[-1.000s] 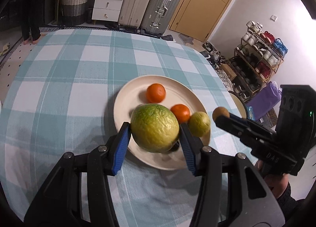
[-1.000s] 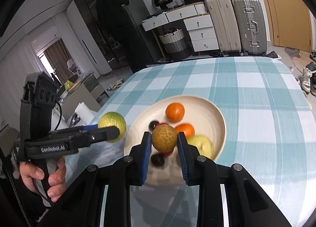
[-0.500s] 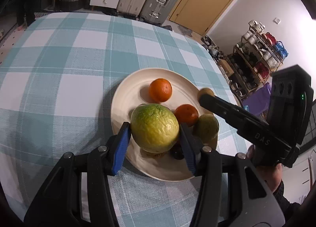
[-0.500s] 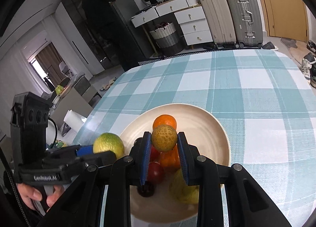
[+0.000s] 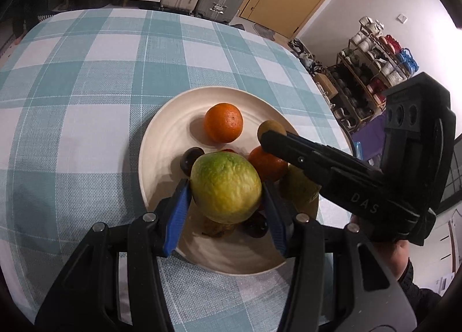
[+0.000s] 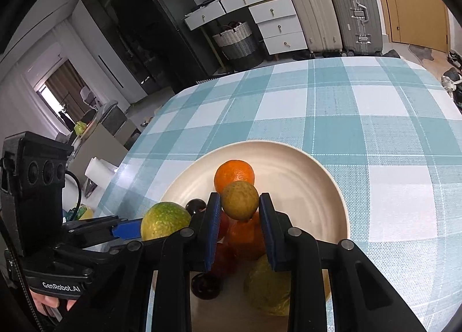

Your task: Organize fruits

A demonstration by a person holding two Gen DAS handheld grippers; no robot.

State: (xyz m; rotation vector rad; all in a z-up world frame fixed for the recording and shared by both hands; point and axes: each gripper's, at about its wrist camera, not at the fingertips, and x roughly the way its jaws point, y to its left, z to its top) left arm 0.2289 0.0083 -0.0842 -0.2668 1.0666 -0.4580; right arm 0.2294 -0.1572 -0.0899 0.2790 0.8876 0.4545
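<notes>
1. I have the left hand-held gripper (image 5: 226,200) clamped on the big green-yellow citrus (image 5: 226,186), its blue pads pressing on the fruit's widest part, and the fruit hangs over the near side of the cream plate (image 5: 161,141)
2. This citrus looks heavy for its grip and its rind is bumpy, so I judge it holds well at the middle but would roll out if the pads sat higher or lower
3. My right hand-held gripper (image 6: 239,207) carries the small brownish-green round fruit (image 6: 239,200) between its pads over the plate's middle; its jaws are just starting to part, with the fruit not yet dropped
4. That small fruit looks light and firm with a smooth skin; I expect it to roll once it lands
5. On the plate lie two oranges (image 5: 223,126), dark plums (image 5: 189,158) and a yellowish pear-like fruit (image 6: 267,288), all round and loose, so a dropped fruit may nudge them
6. The plate rests on the checked tabletop (image 5: 86,86), and I would lower both fruits gently, since soft plums bruise
</notes>
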